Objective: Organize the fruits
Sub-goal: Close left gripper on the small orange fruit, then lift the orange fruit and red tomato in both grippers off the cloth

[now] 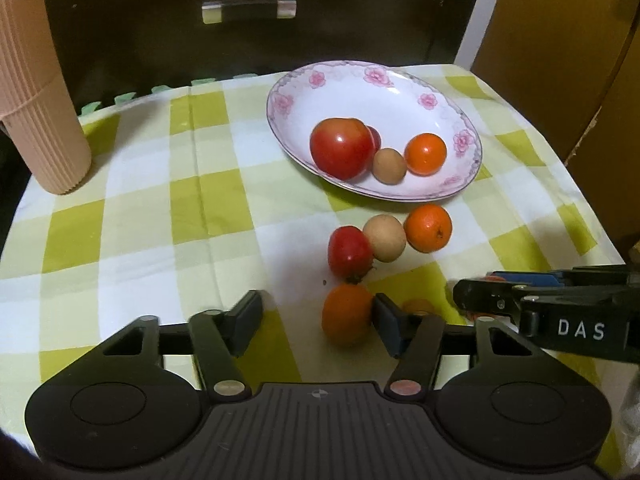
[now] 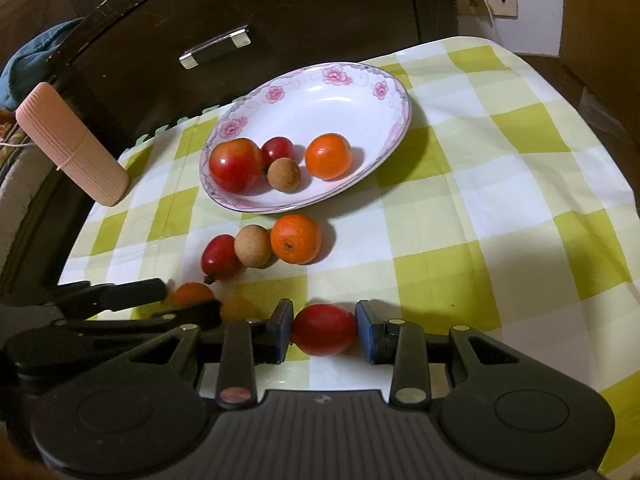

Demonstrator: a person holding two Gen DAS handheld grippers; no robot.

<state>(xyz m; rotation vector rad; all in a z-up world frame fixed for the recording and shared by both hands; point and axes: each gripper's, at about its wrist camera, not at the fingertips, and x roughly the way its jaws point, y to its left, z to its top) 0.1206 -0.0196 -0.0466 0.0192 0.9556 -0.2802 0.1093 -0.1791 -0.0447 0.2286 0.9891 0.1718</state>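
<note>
1. Your right hand-held gripper [image 2: 324, 330] is clamped on a red tomato [image 2: 325, 329], both blue pads pressed to its sides, near the front edge of the worktop [image 2: 500, 208]. It points steeply down at the checked cloth.

2. Your left hand-held gripper [image 1: 316, 322] stands apart. An orange tomato [image 1: 347, 314] lies between its fingers: the right-hand pad is against the fruit or just beside it, while the other pad stands clear of it, so nothing is gripped yet. This gripper also tilts steeply down, and its tips sit just beside your right one.

3. Further out, towards the middle of the worktop, three loose fruits cluster together: a small red tomato [image 1: 349, 254], a brown longan [image 1: 385, 238] and a tangerine [image 1: 428, 228], each touching its neighbour.

4. Beyond them, towards the back edge, the flowered plate [image 1: 400, 84] already holds a big tomato, a small red one behind it, a longan and an orange fruit.

5. Risks, as I judge them:
   - Closing the left pads off-centre could squirt the orange tomato sideways, since only one pad is near it.
   - Your two grippers are crowded at the front edge; lifting either may knock the other.
   - Squeezing harder on the red tomato may bruise or split it.
   - The plate's near side is full, so a dropped fruit could roll over the rim.
</note>
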